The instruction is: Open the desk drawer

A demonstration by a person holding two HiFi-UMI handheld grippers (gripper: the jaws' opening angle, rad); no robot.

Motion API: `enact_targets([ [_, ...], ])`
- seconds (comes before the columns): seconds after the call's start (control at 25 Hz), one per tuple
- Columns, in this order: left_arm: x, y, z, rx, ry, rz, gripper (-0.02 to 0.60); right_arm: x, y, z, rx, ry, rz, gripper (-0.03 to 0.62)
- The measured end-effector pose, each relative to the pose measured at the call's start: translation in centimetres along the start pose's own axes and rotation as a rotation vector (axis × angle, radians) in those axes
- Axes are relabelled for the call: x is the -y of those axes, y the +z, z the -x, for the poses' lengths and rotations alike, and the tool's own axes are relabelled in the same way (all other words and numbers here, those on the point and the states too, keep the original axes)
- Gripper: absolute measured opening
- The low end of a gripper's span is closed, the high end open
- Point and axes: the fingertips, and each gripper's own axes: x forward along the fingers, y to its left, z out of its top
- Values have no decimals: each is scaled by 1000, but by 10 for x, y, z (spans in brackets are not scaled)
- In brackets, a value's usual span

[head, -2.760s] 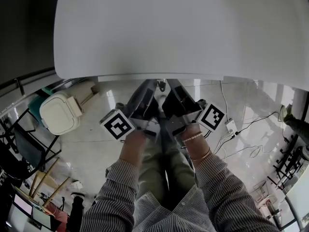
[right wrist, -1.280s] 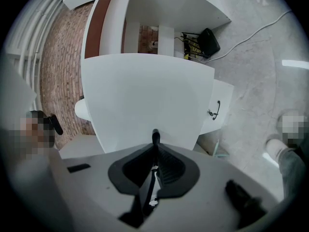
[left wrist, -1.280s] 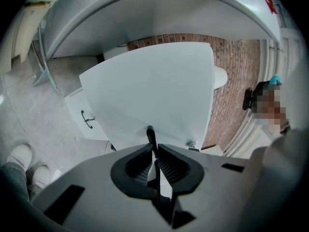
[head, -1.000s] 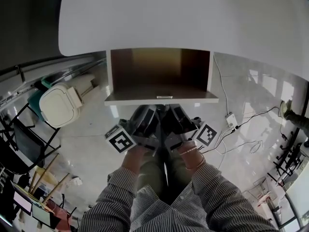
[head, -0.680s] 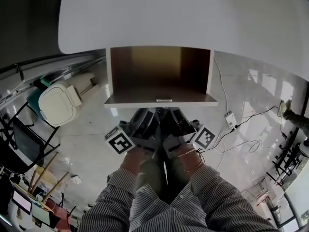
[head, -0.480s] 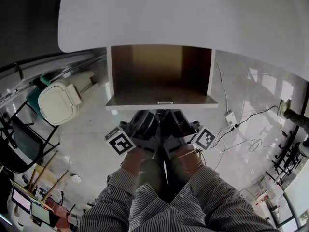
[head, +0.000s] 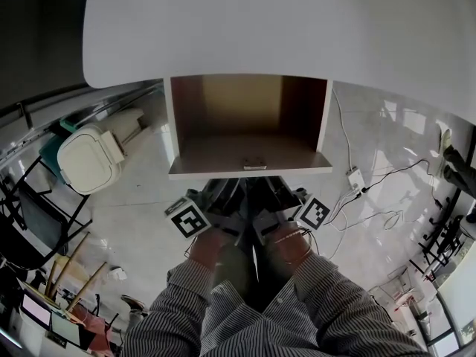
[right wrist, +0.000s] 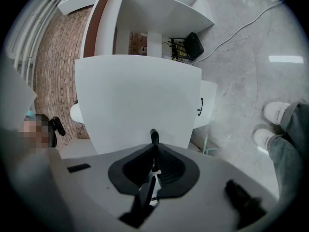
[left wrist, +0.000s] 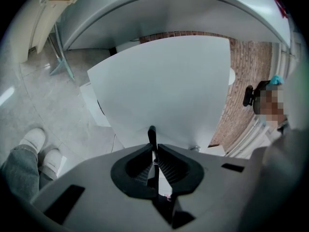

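Nearest to us were the striped sleeves [head: 175,303], and just beyond them the left hand [head: 208,245] and right hand [head: 286,244], side by side, each holding its tool. The left gripper [left wrist: 153,146] had its jaws drawn together to a thin slit with nothing between them. The right gripper [right wrist: 154,151] was closed the same way, also empty. Their marker cubes [head: 187,219] flanked the two hands. Both grippers pointed at the drawer [head: 223,155], whose white front filled the middle of each gripper view. They were close to that front, but we could not tell whether the tips touched it. The drawer stood pulled well out from under the near edge of the desk [head: 260,28], with its brown floor and walls in plain sight from above. A small fitting [head: 254,162] sat at the middle of its front edge. Below and around lay the glossy floor [head: 134,214]. A white bin [head: 85,158] stood off the drawer's left side, and a power strip [head: 355,178] with trailing cables lay off its right. Farther off, the right gripper view showed white shelves [right wrist: 159,13] against a brick wall [right wrist: 58,62].
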Motion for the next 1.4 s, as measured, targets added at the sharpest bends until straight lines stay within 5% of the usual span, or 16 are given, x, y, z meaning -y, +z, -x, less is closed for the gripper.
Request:
enact_targets([
  [1.04,-64,-5,-11,-46,88,51,38,63,8,-9,4,-90,-44,34],
  [1.4,-65,-5,-12,-23,38,85,37,64,7,-9,-5,-32,-44,34],
])
